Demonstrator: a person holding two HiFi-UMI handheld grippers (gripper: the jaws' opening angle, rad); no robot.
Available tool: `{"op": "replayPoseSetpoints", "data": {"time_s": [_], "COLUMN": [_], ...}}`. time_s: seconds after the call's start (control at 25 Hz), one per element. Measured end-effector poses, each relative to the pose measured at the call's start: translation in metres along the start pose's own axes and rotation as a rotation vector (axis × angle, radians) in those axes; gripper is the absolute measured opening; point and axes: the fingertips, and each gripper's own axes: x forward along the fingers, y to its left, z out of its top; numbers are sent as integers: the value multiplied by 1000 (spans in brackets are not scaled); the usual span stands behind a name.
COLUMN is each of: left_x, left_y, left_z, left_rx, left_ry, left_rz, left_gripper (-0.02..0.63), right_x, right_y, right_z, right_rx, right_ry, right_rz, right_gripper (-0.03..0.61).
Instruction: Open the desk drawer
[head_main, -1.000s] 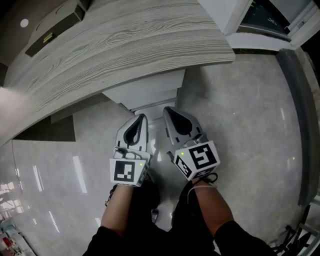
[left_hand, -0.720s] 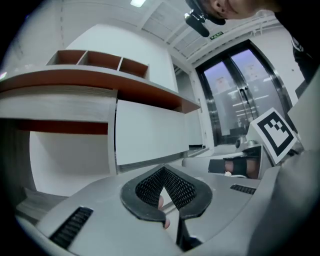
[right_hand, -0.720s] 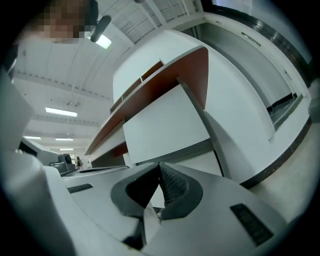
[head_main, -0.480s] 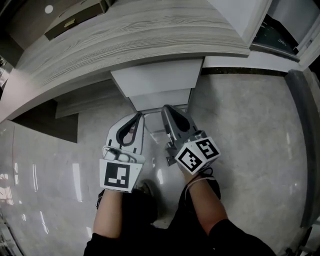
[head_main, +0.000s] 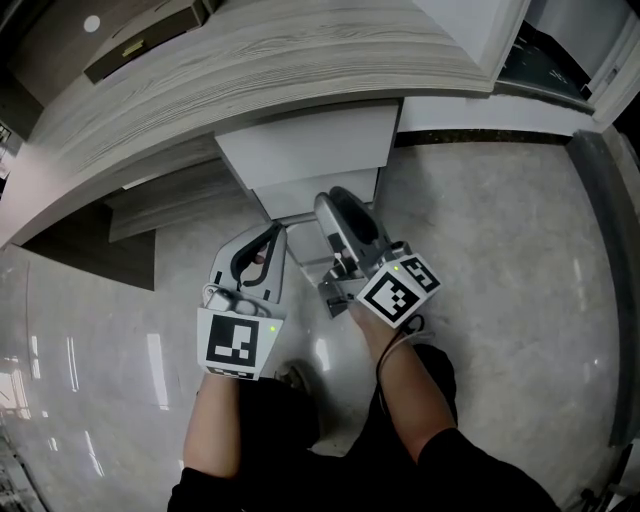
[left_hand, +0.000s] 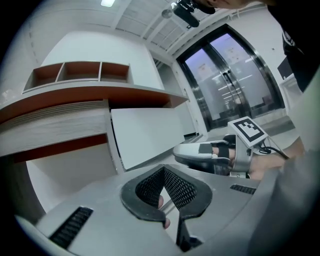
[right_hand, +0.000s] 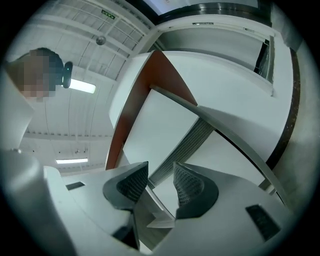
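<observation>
Under the wood-grain desk top (head_main: 250, 60) hangs the white drawer (head_main: 300, 150), closed as far as I can see. My right gripper (head_main: 335, 200) points at its lower front edge from just below. Its jaws have just been opening and stand apart with nothing between them (right_hand: 160, 167); beyond them the drawer's white front (right_hand: 165, 130) fills the view. My left gripper (head_main: 277, 232) hangs lower and to the left, with its tips together (left_hand: 163, 170) and nothing in them. The left gripper view shows the drawer front (left_hand: 150, 135) and the right gripper (left_hand: 200, 150) beside it.
A shiny grey tiled floor (head_main: 500, 250) lies below. There is a dark recess (head_main: 90, 250) under the desk at the left. A white cabinet (head_main: 480, 30) stands at the upper right. Glass doors (left_hand: 235, 80) and open shelf cubbies (left_hand: 75, 72) show in the left gripper view.
The right gripper has rolled, crept toward the drawer's lower edge, and its jaws have parted. The left gripper has rolled a little but stays in place.
</observation>
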Motion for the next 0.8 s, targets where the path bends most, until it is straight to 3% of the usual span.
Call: {"op": "replayPoseSetpoints", "data": {"time_s": [0.28, 0.8], "left_x": [8, 9], "left_y": [-8, 0], "left_z": [-2, -5], "left_rx": [-21, -16], "left_ry": [-6, 0], "left_rz": [-55, -39], "left_gripper": [5, 5], "right_x": [6, 22], "right_y": [-5, -20], "right_z": [8, 26], "right_rx": [65, 166], "right_ry": [-31, -95], "right_rz": [-6, 26], "right_gripper": [164, 201]}}
